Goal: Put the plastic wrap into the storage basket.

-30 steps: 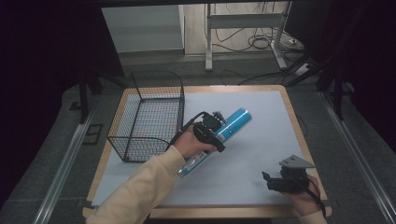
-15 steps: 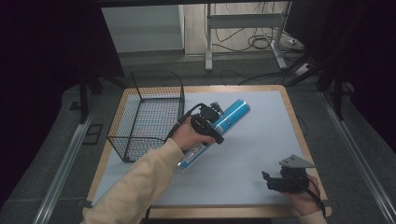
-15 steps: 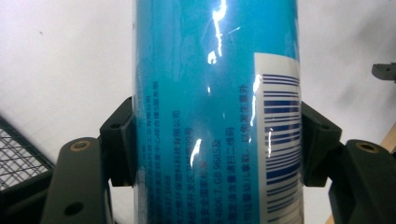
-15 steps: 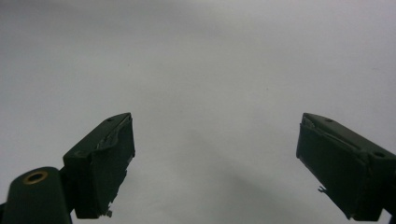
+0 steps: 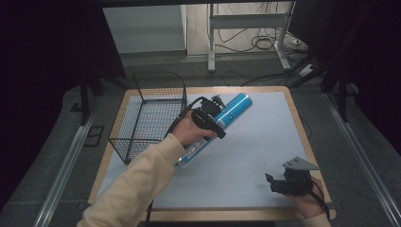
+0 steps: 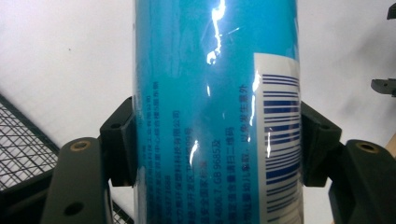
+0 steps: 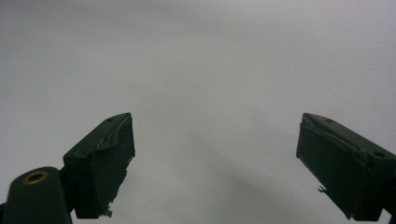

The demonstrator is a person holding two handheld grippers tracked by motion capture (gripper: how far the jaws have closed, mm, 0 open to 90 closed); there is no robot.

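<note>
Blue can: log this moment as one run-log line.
left hand-held gripper: shut on blue can | right hand-held gripper: open, nothing held | wire basket: left of can

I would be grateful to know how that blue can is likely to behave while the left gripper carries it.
The blue can looks rigid, so it should not buckle. Its glossy, reflective skin may slip between the pads of the left gripper. Being long and round, it would probably roll if set on the table.

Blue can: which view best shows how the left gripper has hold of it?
The left gripper view: the blue can sits squeezed between both pads. The high view shows its full length, with the hand hiding the left gripper contact.
</note>
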